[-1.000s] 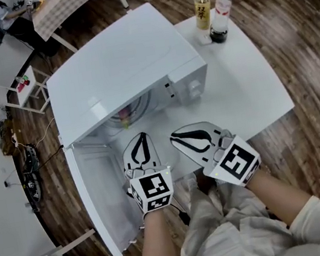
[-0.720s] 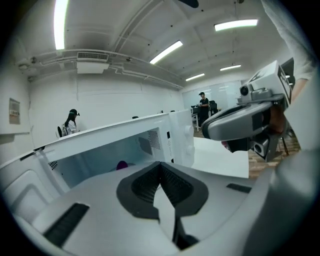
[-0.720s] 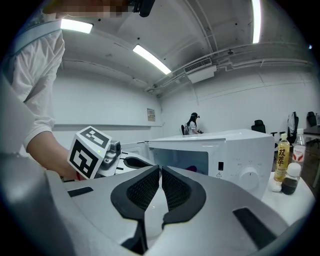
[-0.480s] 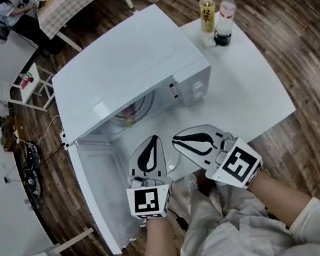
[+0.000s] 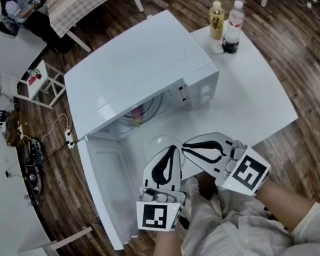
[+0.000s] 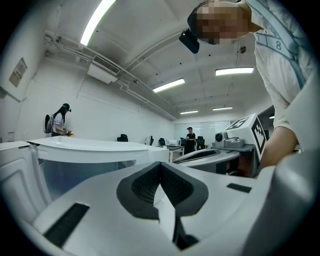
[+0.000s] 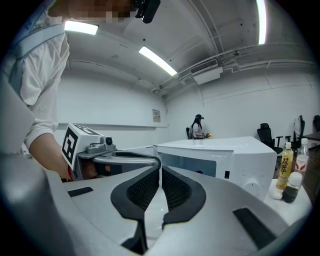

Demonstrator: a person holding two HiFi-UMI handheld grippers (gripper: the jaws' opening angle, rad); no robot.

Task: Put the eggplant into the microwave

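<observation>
The white microwave point(image 5: 137, 67) stands on the white table point(image 5: 259, 100) with its door point(image 5: 106, 189) swung open to the left. A small purple and green thing, apparently the eggplant point(image 5: 137, 118), shows inside the cavity. My left gripper point(image 5: 174, 149) is shut and holds nothing, just in front of the opening. My right gripper point(image 5: 184, 145) is beside it, also shut and empty; their tips nearly meet. In the left gripper view the left gripper point(image 6: 161, 172) has its jaws together, with the microwave point(image 6: 100, 150) ahead on the left. The right gripper point(image 7: 160, 172) faces the microwave point(image 7: 235, 160).
Two bottles point(image 5: 217, 19) and a small dark jar point(image 5: 231, 44) stand at the table's far right corner, also seen as bottles point(image 7: 286, 165) in the right gripper view. A small side table point(image 5: 36, 85) and cables point(image 5: 31, 159) lie on the wooden floor to the left. People are in the background.
My left gripper has risen, rolled and moved right, so its tip now sits next to the right gripper's tip. The right gripper has shifted only slightly.
</observation>
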